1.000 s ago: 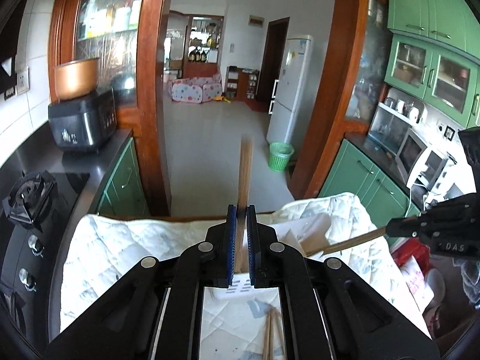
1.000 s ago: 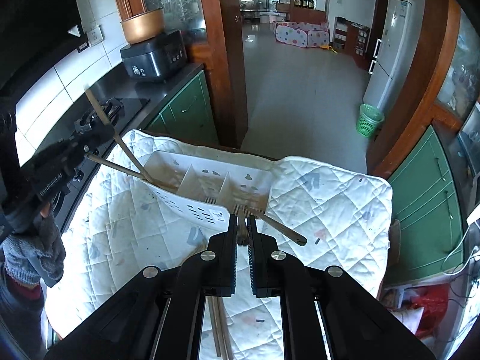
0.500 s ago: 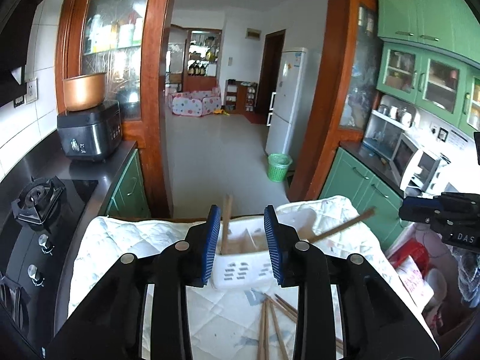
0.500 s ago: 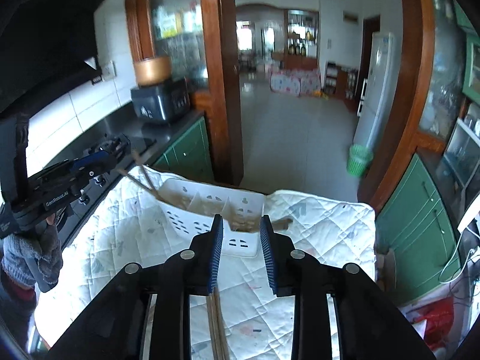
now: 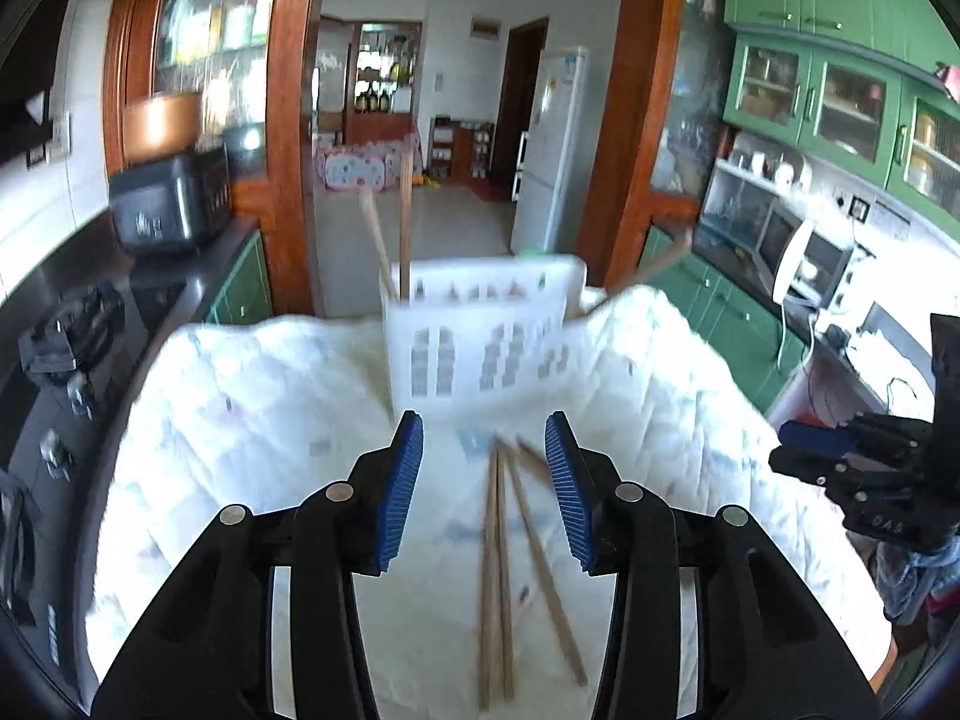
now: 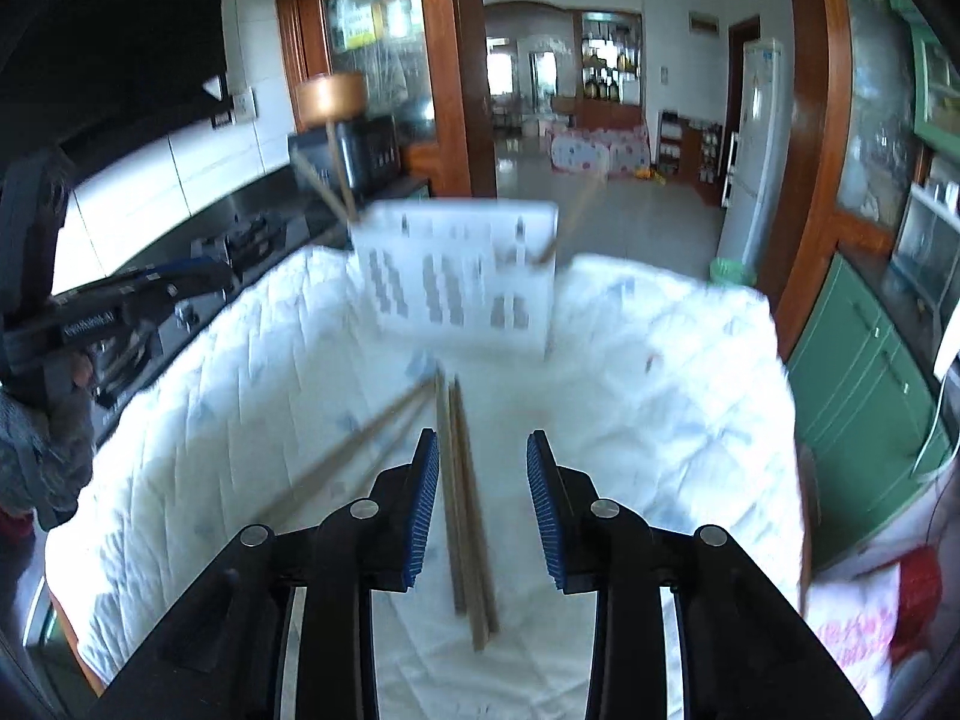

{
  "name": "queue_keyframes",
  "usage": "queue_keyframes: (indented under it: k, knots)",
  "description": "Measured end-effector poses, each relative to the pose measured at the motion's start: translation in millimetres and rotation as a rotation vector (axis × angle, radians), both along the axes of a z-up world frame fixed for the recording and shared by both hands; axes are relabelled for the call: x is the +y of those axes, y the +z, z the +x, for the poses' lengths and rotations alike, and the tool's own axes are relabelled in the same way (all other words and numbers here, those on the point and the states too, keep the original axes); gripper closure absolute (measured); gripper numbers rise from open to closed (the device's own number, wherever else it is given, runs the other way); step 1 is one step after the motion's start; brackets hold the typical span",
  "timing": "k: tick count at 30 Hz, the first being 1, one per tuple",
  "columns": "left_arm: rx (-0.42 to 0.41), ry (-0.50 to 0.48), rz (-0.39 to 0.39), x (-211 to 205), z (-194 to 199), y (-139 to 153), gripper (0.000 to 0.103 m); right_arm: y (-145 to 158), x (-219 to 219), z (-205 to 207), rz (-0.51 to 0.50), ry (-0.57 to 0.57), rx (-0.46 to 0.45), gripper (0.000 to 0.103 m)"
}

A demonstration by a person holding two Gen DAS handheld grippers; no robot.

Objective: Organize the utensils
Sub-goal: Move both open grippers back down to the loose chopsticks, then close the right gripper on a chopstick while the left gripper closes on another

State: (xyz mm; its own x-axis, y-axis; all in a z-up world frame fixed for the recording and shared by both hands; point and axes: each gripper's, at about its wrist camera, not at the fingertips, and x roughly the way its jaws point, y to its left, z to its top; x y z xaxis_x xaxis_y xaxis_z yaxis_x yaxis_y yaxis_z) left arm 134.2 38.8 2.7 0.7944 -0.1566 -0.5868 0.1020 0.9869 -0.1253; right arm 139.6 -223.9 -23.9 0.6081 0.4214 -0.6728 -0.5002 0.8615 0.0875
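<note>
A: How do the two grippers stand?

B: The left gripper (image 5: 483, 483) has just been opening; its blue pads stand apart, gripping nothing, above loose chopsticks (image 5: 501, 570) lying on the white quilted cloth (image 5: 240, 420). The right gripper (image 6: 483, 495) has also just been opening, empty, with chopsticks on the cloth showing between its fingers

A: And the utensil basket?

B: The white basket (image 5: 480, 348) stands on the cloth beyond the loose sticks, with upright chopsticks (image 5: 396, 234) at its left end
</note>
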Motion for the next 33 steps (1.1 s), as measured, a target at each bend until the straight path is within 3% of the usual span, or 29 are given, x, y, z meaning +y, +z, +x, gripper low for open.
queue_keyframes:
  k: [9, 15, 33]
  knots:
    - [0.135, -0.008, 0.044, -1, -15, -65, 0.060, -66, 7, -13, -0.090, 0.027, 0.058, 0.080]
    - [0.193, -0.015, 0.032, -2, -16, -88, 0.060, -93, 7, -2, -0.102, 0.026, 0.104, 0.087]
    - [0.258, -0.050, 0.028, -3, -12, -118, 0.061, -120, 19, 16, -0.130, 0.070, 0.147, 0.096]
